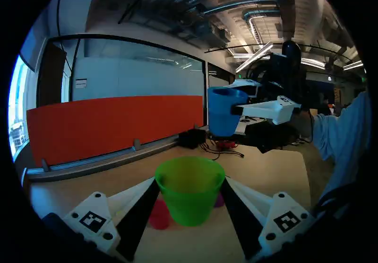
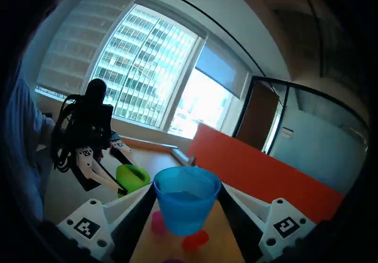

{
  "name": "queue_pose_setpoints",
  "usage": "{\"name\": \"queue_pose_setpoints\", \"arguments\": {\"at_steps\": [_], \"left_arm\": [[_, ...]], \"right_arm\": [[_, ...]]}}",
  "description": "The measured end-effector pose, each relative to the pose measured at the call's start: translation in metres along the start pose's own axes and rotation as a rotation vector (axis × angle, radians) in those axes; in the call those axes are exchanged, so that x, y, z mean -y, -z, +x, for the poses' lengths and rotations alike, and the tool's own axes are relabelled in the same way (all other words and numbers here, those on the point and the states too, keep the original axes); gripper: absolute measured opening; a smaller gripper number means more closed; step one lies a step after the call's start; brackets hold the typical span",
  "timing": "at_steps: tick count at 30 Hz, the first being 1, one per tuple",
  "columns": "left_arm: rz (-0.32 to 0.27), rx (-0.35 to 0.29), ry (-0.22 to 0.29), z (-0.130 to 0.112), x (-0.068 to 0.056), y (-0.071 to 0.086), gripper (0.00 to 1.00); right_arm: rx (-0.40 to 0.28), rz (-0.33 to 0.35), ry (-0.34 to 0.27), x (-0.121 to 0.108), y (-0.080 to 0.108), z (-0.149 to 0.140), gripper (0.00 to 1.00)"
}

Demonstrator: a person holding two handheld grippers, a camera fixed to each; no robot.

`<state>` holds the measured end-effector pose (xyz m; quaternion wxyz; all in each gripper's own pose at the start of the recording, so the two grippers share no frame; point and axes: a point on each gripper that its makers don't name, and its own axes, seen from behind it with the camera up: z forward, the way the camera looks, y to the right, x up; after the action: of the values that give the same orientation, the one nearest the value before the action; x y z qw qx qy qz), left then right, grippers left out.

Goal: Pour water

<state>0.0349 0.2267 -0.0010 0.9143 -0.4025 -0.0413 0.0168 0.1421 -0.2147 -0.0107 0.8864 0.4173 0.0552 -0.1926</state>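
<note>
The two fingers of the left gripper [image 1: 190,186] are clamped on one round green plastic cup [image 1: 190,204], one finger against each side of its wall, opened only as wide as the cup; this cup stands upright between the fingertips, above the light wooden table top [image 1: 269,168]; the two fingers of the right gripper [image 2: 187,187] press in the same manner on one round blue plastic cup [image 2: 186,213], also upright; so I count two cups and two grippers, one cup in each. In the left gripper view the blue plastic cup hangs higher than the green one, to the right and apart from it; behind it a light blue sleeve [image 1: 342,130] shows. On the table under the cups lie small coloured pieces, three by colour: a pink piece [image 2: 158,223], a red piece [image 2: 196,239], a purple piece [image 1: 219,200]; what they are I cannot tell.
</note>
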Motion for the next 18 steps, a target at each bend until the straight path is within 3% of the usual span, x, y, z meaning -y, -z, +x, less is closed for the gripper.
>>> {"name": "queue_pose_setpoints", "arguments": {"at_steps": [18], "left_arm": [[-0.033,-0.002,-0.010,0.000,-0.020,-0.010,0.87]], "right_arm": [[0.008,-0.016,0.198,-0.017,-0.014,0.020,0.92]]}}
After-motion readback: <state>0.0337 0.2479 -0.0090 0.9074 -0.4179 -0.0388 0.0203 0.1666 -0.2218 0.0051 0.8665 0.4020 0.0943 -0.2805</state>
